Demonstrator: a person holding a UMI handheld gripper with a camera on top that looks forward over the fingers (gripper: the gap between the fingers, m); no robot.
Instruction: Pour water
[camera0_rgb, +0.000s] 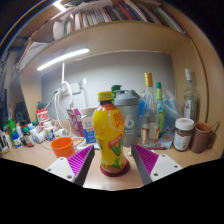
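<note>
Gripper: the gripper (113, 163) has its two fingers apart, with purple pads (80, 158) on the inner faces; a small gap shows at each side of the bottle, so they do not press on it.
Bottle: a yellow juice bottle (109, 133) with an orange cap stands upright on the table (35, 157), between the two fingers, its red base just ahead of the fingertips.
Orange cup: a small orange cup (63, 146) stands on the table to the left of the bottle, near the left finger.
Grey shaker: a grey shaker bottle (127, 120) with a dark lid stands just behind the juice bottle.
Clear bottles: several tall clear bottles (149, 105) stand to the right, behind the shaker.
Jar: a brown jar (183, 134) with a white lid stands far right, beside a brown mug (202, 137).
Shelf: a shelf (110, 35) with plates is above the table, and a long lamp (62, 59) shines under it.
Left side: many small bottles (14, 133) crowd the left end of the table; what they are I cannot tell.
</note>
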